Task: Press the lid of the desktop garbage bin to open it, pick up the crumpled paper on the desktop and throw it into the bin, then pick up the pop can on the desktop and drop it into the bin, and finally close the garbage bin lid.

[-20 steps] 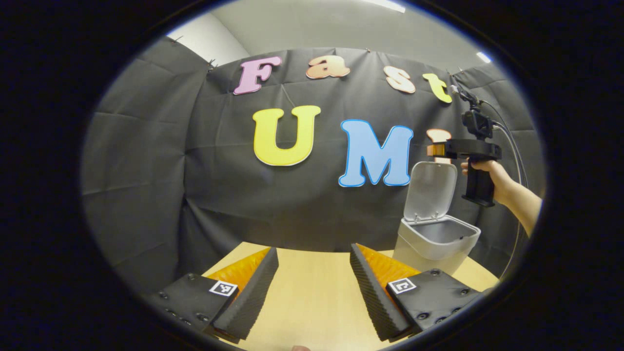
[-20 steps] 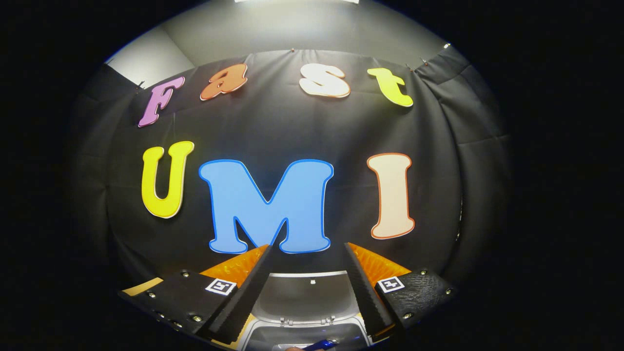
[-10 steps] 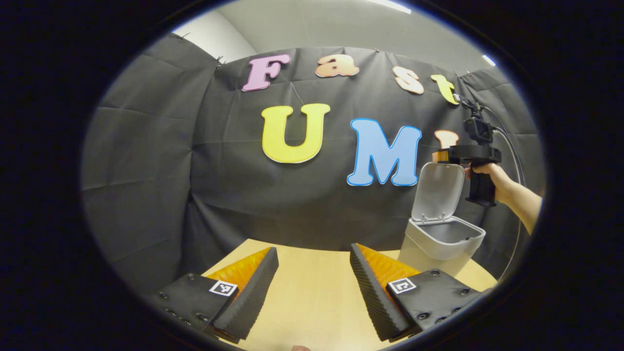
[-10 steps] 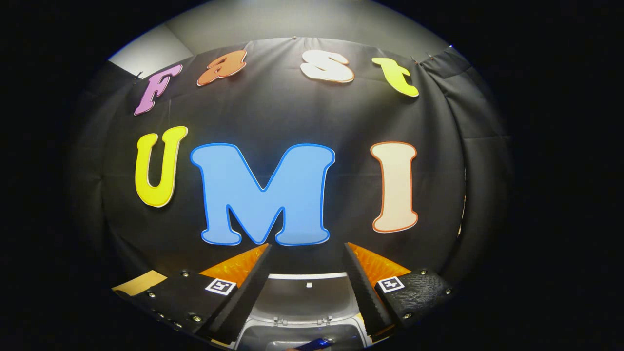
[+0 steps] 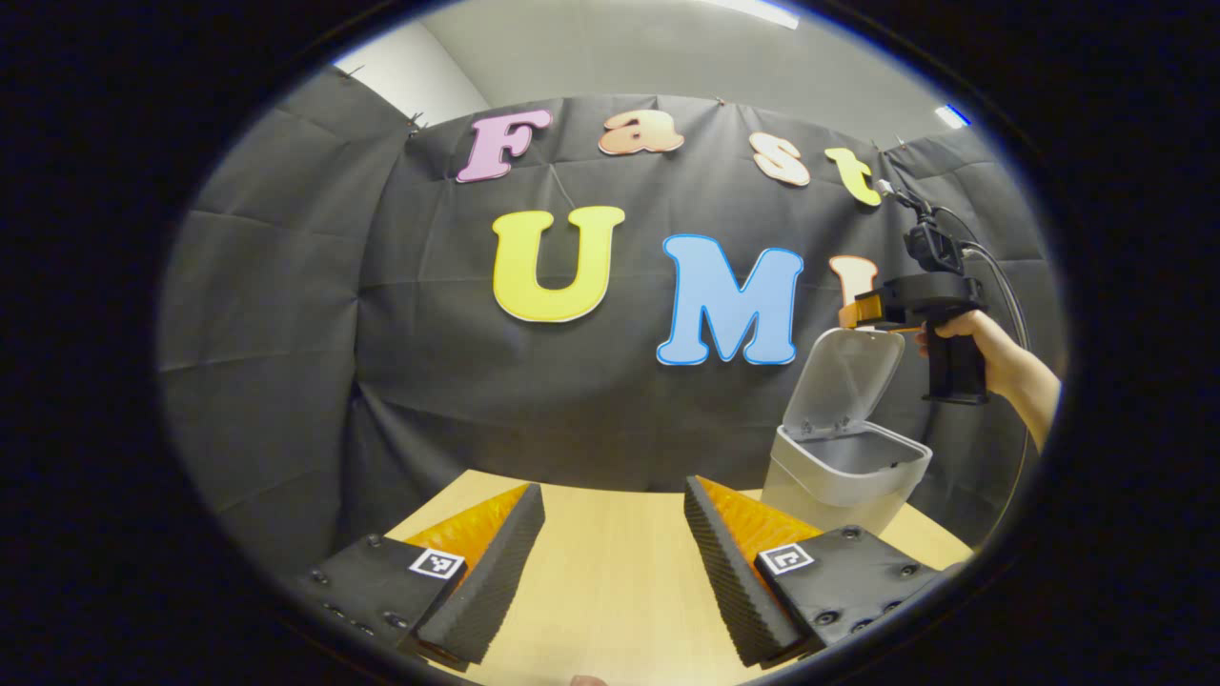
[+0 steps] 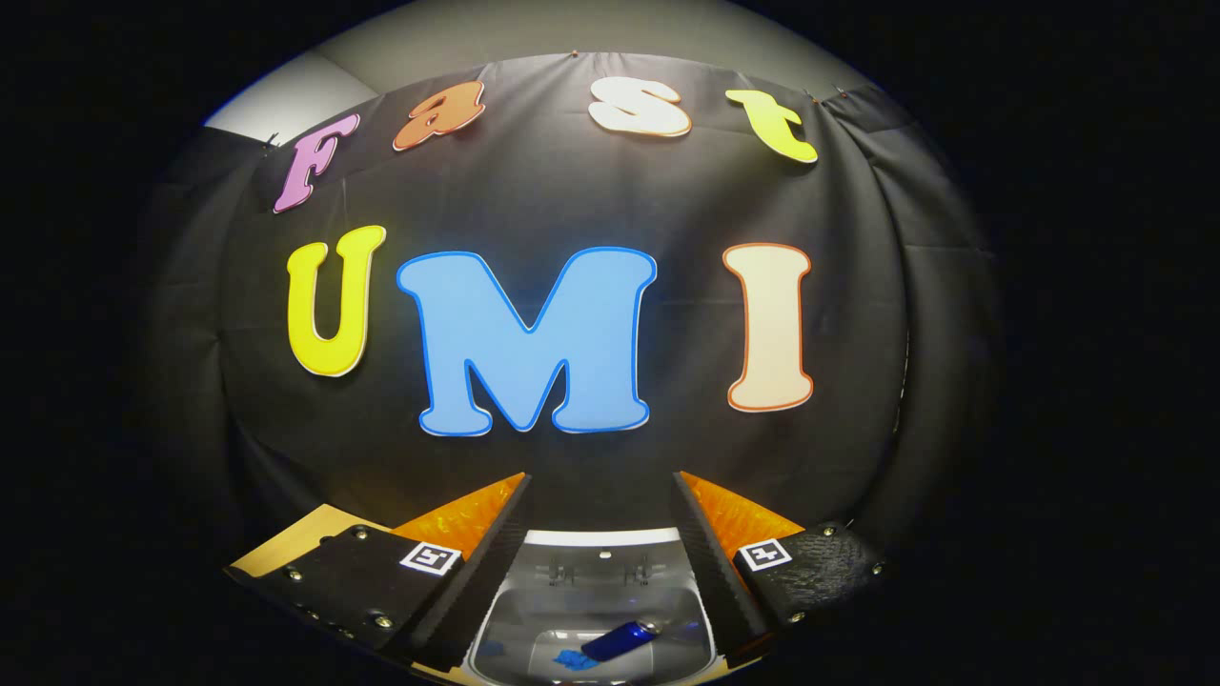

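The grey bin (image 5: 843,467) stands at the table's back right with its lid (image 5: 853,381) up. A hand (image 5: 991,357) holds my right gripper (image 5: 853,312) just above the lid's top edge. In the right gripper view that gripper (image 6: 600,481) is open, nothing between its fingers, and looks down into the bin (image 6: 496,629). A blue pop can (image 6: 620,640) lies on the bin's floor, with a small blue patch beside it. The raised lid (image 6: 600,553) stands at the bin's far side. My left gripper (image 5: 612,486) hovers open over the wooden table (image 5: 610,572), holding nothing.
The black cloth wall hangs close behind the bin and the table's far edge. A strip of the table (image 6: 286,548) shows left of the bin in the right gripper view. A cable (image 5: 1001,276) runs from the right gripper's top.
The right gripper has tipped downward over the bin, so more of the bin's inside and the whole blue can show now. The left gripper has barely shifted.
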Motion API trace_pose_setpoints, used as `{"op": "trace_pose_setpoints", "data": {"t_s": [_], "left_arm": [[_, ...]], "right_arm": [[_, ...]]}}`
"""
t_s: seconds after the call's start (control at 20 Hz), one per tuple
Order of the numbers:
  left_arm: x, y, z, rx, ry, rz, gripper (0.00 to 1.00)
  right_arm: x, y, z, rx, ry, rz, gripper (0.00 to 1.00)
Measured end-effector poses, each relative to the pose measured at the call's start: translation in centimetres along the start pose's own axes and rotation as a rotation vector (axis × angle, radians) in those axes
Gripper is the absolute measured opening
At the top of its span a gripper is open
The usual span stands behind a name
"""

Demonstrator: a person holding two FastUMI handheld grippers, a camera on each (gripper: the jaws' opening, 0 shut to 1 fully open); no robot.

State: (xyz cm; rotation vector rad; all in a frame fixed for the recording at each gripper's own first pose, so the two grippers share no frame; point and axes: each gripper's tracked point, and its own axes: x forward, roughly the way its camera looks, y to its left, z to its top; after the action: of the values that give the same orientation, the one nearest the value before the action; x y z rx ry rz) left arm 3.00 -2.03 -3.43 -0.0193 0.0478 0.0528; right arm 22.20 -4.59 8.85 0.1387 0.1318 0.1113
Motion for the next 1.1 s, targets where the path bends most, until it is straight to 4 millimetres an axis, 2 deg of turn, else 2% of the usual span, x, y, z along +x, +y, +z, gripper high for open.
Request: {"op": "trace_pose_setpoints", "data": {"t_s": [0.2,0.4,0.5,0.85,0.9,0.95,1.1], "left_arm": [[0.0,-1.1,-0.2,0.006,-0.001,-0.026,0.96],[0.1,-1.8,-0.2,0.019,-0.005,-0.045,0.97],[0.1,-1.9,-0.3,0.034,-0.004,-0.047,0.97],[0.1,-1.9,-0.9,0.026,0.007,-0.055,0.97],[0.1,-1.8,-0.9,0.024,0.007,-0.056,0.97],[0.2,-1.7,-0.9,0.022,0.009,-0.056,0.97],[0.4,-1.6,-1.2,0.006,0.015,-0.061,0.97]], "right_arm": [[-1.9,0.2,-3.2,0.003,0.087,0.018,0.91],[-2.6,0.5,-9.2,-0.003,0.241,0.031,0.91],[-3.1,0.5,-11.2,0.003,0.276,0.031,0.91],[-3.9,0.4,-15.6,-0.039,0.336,-0.002,0.91],[-4.0,0.3,-15.6,-0.029,0.327,-0.005,0.92],[-4.2,0.2,-15.6,-0.017,0.314,-0.009,0.97],[-5.0,0.4,-15.8,-0.018,0.306,-0.016,0.96]]}}
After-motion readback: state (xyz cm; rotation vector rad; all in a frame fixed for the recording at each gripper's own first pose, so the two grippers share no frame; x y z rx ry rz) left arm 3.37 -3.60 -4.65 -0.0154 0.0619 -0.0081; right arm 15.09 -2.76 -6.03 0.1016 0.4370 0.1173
